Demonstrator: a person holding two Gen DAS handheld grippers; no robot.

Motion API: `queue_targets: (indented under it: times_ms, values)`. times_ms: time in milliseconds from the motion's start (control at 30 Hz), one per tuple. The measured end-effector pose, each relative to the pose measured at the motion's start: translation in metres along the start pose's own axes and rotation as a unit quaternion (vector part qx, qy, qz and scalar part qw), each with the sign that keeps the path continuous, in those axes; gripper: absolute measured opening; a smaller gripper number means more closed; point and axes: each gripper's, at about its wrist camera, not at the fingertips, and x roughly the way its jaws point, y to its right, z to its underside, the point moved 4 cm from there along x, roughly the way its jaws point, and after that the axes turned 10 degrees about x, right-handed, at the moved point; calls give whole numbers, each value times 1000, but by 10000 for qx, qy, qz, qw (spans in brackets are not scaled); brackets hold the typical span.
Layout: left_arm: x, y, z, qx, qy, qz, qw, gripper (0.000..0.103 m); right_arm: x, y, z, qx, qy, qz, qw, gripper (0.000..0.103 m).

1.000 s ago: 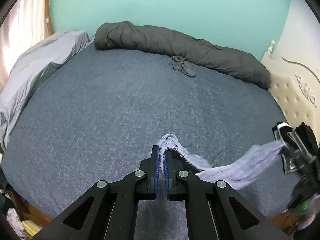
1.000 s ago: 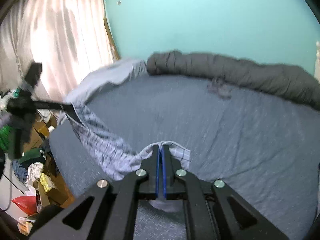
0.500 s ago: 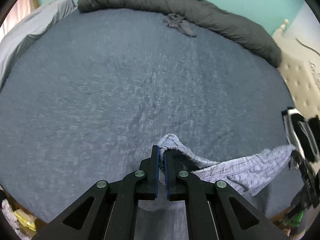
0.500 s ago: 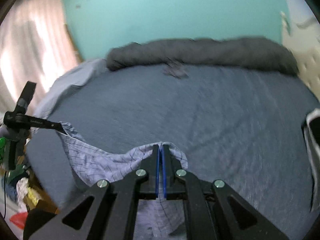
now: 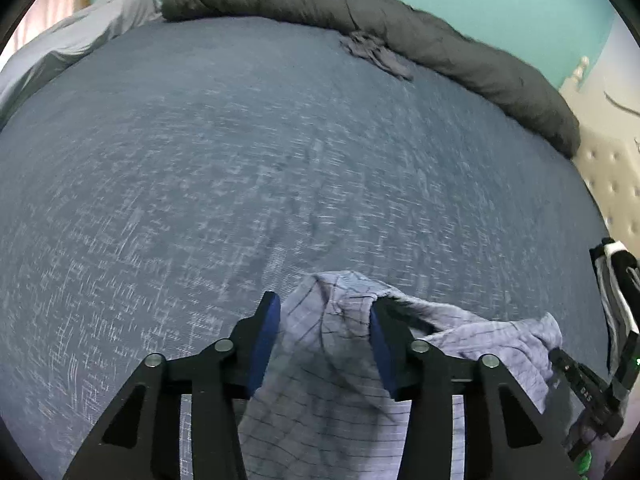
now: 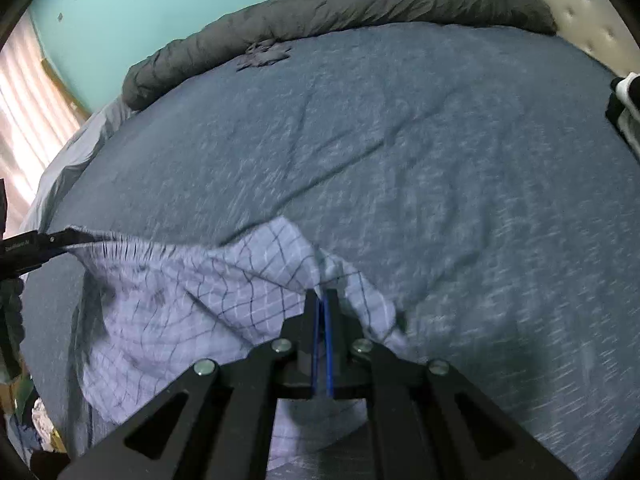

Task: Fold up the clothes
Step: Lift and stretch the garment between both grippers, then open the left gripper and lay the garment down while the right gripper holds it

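Observation:
A light blue checked garment (image 5: 332, 344) lies at the near edge of the blue-grey bed (image 5: 240, 160). My left gripper (image 5: 324, 303) is open, and a bunched edge of the garment sits loosely between its fingers. In the right wrist view the same garment (image 6: 180, 300) spreads to the left, its gathered waistband reaching the left gripper's tip (image 6: 60, 240). My right gripper (image 6: 322, 295) is shut on a corner of the garment. The right gripper (image 5: 580, 384) also shows at the lower right of the left wrist view, at the garment's other end.
A rolled dark grey duvet (image 5: 400, 36) lines the far side of the bed, with a small dark garment (image 5: 376, 54) in front of it. A pale grey sheet (image 5: 60, 48) lies at the far left, and a cream padded headboard (image 5: 608, 168) on the right. Floor clutter (image 6: 36, 420) sits below the bed's edge.
My left gripper has opened and let go of the garment's edge. Both grippers have come down towards the bed, and the garment now rests on the cover instead of hanging stretched.

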Motion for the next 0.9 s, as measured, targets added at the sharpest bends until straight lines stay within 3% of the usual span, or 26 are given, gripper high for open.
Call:
queue_targets:
  times_ms: [133, 200, 433, 567, 700, 900]
  values:
    - [11, -10, 15, -241, 39, 49, 9997, 58, -2, 2, 14, 176, 174, -79, 9997, 2]
    - [20, -11, 19, -376, -90, 137, 9992, 67, 1, -2, 17, 93, 139, -82, 9998, 2]
    - [29, 10, 21, -328, -5, 245, 9992, 67, 9, -25, 23, -413, -49, -273, 9988, 2]
    - [14, 0, 18, -383, 186, 188, 9989, 67, 20, -18, 24, -217, -401, -215, 9987, 3]
    - [-8, -23, 14, -478, 518, -233, 9972, 67, 7, -10, 16, 83, -443, -267, 9986, 3]
    - [6, -45, 31, -684, 313, -377, 9965, 67, -22, -6, -3, 371, -303, -318, 9983, 4]
